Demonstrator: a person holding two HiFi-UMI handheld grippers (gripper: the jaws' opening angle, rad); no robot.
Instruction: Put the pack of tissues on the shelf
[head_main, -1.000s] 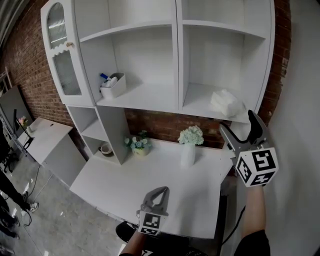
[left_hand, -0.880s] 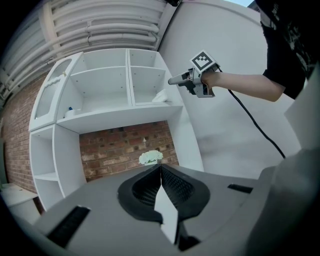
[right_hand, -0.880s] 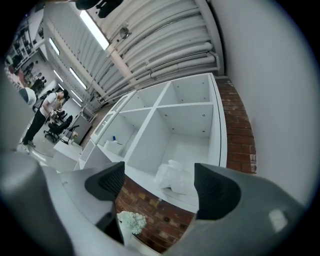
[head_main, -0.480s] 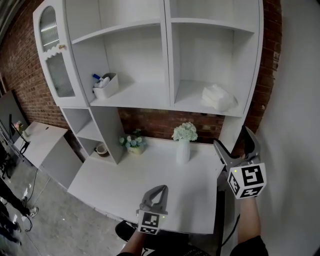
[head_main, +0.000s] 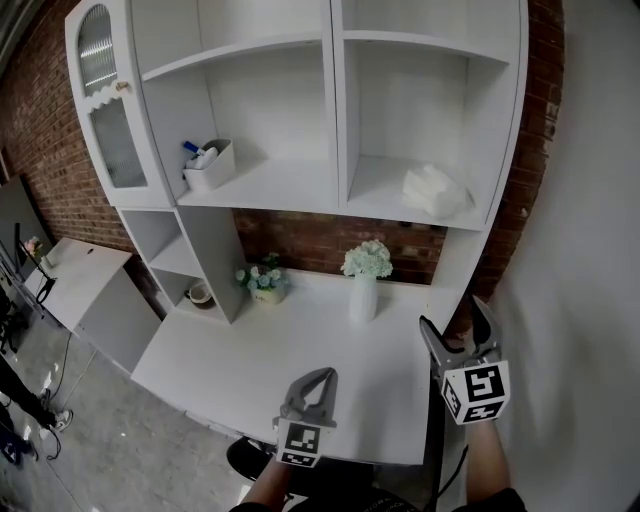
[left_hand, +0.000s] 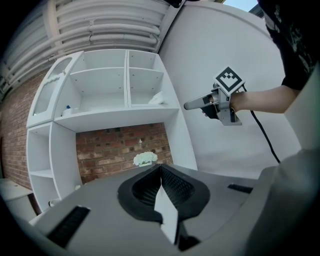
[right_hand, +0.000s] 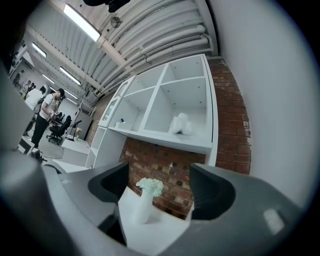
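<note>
Tissue pack (head_main: 432, 190) inside right shelf compartment (head_main: 400, 110)

Claws: left (head_main: 318, 376) closed; right (head_main: 452, 316) empty, narrowing

White shelf unit (head_main: 337, 100) stands along the back edge of a white desk (head_main: 300, 345), against a red brick wall (head_main: 320, 245). Plain white wall (head_main: 590, 200) at the desk's right edge, grey floor (head_main: 105, 445) to its left. Ceiling strip lights (right_hand: 82, 22) overhead.

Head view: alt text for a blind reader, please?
A pack of tissues lies on the white shelf unit's right shelf. Below, by a white desk, the left gripper is shut and the right gripper open, empty, its fingers having just closed slightly.
</note>
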